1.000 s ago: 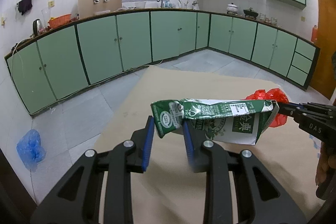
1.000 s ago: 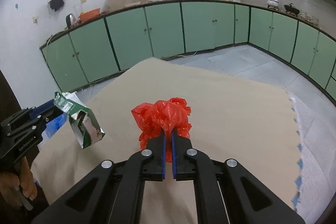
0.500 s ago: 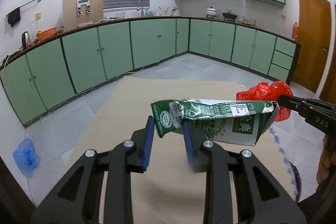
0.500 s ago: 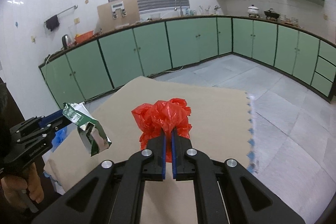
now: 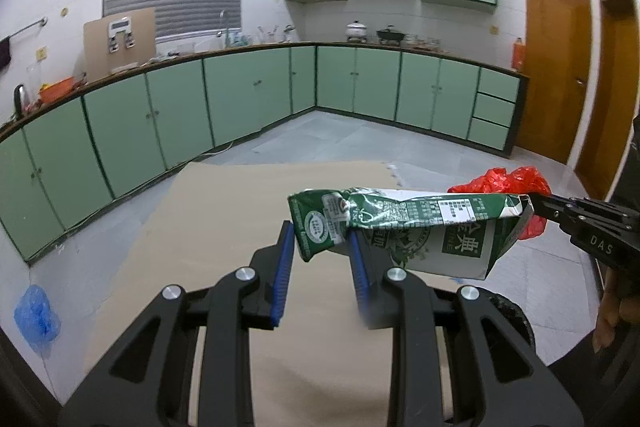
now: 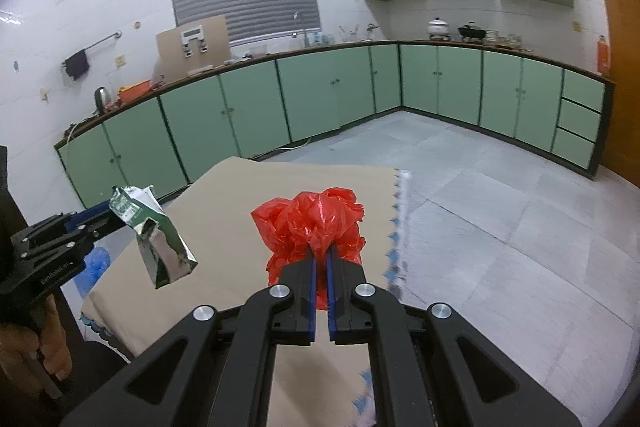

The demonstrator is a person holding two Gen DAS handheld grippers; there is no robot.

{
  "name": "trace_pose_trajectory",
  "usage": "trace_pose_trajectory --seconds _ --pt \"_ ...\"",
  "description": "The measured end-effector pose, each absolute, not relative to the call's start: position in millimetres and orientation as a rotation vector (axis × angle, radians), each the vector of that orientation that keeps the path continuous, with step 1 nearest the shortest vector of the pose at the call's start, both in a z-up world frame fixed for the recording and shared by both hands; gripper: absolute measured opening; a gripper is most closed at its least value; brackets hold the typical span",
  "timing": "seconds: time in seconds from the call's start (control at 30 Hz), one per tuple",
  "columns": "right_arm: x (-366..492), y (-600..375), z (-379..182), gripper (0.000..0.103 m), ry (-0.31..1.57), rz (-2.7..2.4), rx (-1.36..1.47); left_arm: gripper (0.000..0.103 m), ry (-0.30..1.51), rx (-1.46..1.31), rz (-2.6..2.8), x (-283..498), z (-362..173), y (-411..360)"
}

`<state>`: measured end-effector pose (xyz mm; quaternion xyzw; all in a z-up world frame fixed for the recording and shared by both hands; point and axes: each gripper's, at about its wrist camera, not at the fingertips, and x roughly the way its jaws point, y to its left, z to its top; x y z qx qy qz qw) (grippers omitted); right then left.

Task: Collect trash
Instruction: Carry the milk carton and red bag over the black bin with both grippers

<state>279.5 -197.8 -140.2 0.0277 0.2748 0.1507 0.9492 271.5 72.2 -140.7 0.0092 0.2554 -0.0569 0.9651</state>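
Left tool [image 5: 320, 253] grips crushed green-white milk carton [image 5: 404, 227], open end at 3 o'clock; right tool [image 6: 320, 259] clenches crumpled red plastic bag [image 6: 312, 223]; both above beige tabletop [image 5: 216, 211] edge.

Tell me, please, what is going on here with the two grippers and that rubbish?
A person is collecting trash with a hand-held gripper in each hand. The left gripper is clamped on the folded top of a crushed green milk carton, held up in the air. The right gripper is shut on a crumpled red plastic bag. Both pieces hang above the tan mat on the kitchen floor, not yet dropped anywhere; no bin is clearly in view.
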Motion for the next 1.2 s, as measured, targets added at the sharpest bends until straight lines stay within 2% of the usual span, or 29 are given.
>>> trace_pose_trajectory --seconds 0.63,1.2 --pt "197.1 -299.6 -134.8 0.004 0.533 0.091 0.132 0.025 0.489 0.110 -0.336 234.4 -136.4 -37.6" --pt "170.1 -385.9 -203.9 0.004 0.645 -0.048 0.245 0.025 0.612 0.250 -0.496 249.4 -205.6 -134.6"
